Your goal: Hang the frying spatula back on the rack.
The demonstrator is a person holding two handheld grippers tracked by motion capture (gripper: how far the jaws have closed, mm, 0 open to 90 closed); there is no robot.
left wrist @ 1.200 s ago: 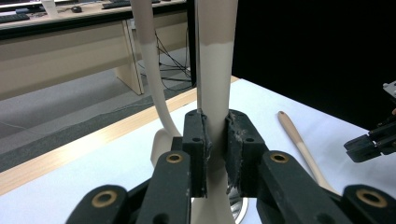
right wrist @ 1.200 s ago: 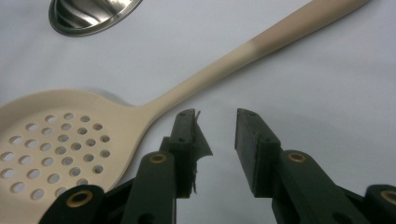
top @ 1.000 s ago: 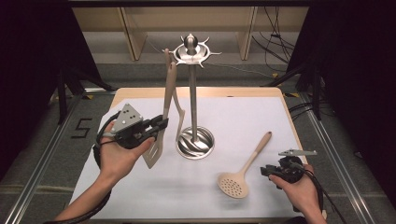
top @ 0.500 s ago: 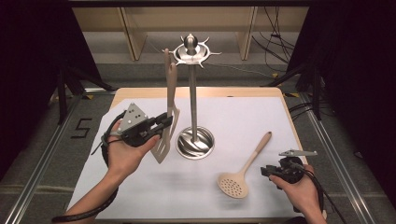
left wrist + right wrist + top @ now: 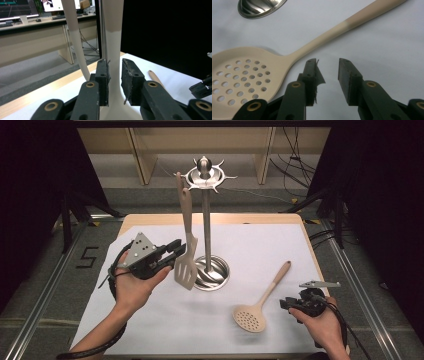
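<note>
Two utensils: slotted spatula [image 5: 186,265] hanging upright from rack [image 5: 205,175], left of pole; skimmer [image 5: 250,317] flat on white mat [image 5: 150,320], near right. One rack, one utensil hung on it. Left gripper [image 5: 176,251] around spatula neck, jaws just opening, gap visible beside one pad. Right gripper [image 5: 286,304] open, empty, just right of skimmer.

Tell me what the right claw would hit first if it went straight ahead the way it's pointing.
Probably the skimmer's handle: it crosses just ahead of the open right claw. Depth is uncertain; the claw could meet the white sheet first.
</note>
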